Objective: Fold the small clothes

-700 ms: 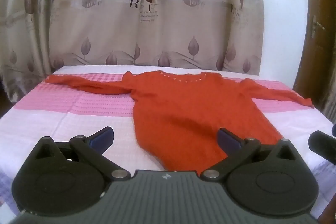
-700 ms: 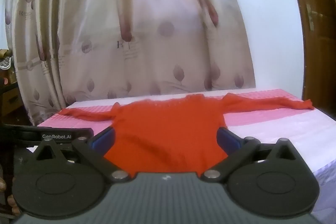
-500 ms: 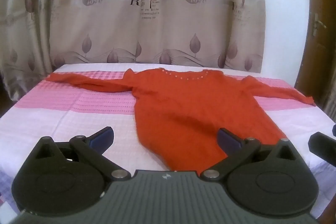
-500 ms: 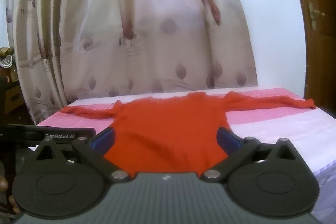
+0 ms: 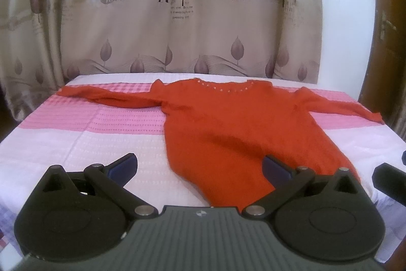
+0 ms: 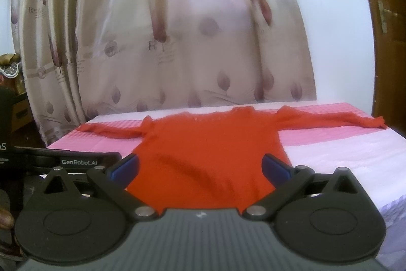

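Observation:
A small red long-sleeved sweater (image 5: 236,131) lies flat on the pink and white cloth of the table (image 5: 76,139), neck at the far side, both sleeves spread out sideways. It also shows in the right wrist view (image 6: 208,154). My left gripper (image 5: 200,166) is open and empty, above the sweater's near hem, toward its left side. My right gripper (image 6: 200,166) is open and empty, held over the near hem. The hem itself is hidden behind both gripper bodies.
A beige leaf-patterned curtain (image 5: 177,17) hangs behind the table. A brown wooden door (image 6: 385,29) stands at the right. The left gripper's body (image 6: 66,160) shows at the left of the right wrist view. The table's right edge (image 6: 395,197) drops off close by.
Both grippers have tilted up a little, so the sweater and table sit lower in both views. The sweater has not moved and both grippers stay open.

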A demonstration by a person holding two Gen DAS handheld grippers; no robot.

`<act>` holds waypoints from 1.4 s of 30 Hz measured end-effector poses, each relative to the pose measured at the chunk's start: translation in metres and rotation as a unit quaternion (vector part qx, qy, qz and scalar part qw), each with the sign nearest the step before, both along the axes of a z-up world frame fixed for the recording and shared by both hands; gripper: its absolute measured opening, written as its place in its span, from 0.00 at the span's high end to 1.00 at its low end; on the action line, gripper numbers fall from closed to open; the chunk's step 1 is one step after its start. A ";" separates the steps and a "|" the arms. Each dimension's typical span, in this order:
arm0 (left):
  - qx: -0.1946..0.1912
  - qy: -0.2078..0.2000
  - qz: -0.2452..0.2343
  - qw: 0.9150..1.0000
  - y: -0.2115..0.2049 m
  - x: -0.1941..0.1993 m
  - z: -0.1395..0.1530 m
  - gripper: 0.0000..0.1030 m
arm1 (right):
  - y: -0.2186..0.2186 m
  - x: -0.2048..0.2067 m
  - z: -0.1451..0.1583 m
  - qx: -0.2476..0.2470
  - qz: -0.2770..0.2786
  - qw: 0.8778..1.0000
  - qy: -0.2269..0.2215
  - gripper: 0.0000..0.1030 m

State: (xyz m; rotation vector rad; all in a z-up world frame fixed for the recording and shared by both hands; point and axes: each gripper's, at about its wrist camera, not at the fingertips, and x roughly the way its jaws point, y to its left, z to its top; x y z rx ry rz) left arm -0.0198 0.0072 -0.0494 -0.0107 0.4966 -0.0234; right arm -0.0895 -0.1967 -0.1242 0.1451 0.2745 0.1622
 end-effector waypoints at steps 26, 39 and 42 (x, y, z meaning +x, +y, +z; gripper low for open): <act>-0.087 0.026 0.130 0.987 0.213 0.161 -0.001 0.01 | 0.010 0.083 -0.016 0.001 0.042 0.997 0.062 0.00; -0.300 0.103 0.214 0.924 0.372 0.329 -0.048 0.15 | -0.005 0.138 -0.040 0.014 0.013 0.994 0.112 0.00; -0.304 0.093 0.214 0.924 0.380 0.345 -0.050 0.13 | -0.008 0.147 -0.044 0.018 0.009 0.992 0.128 0.00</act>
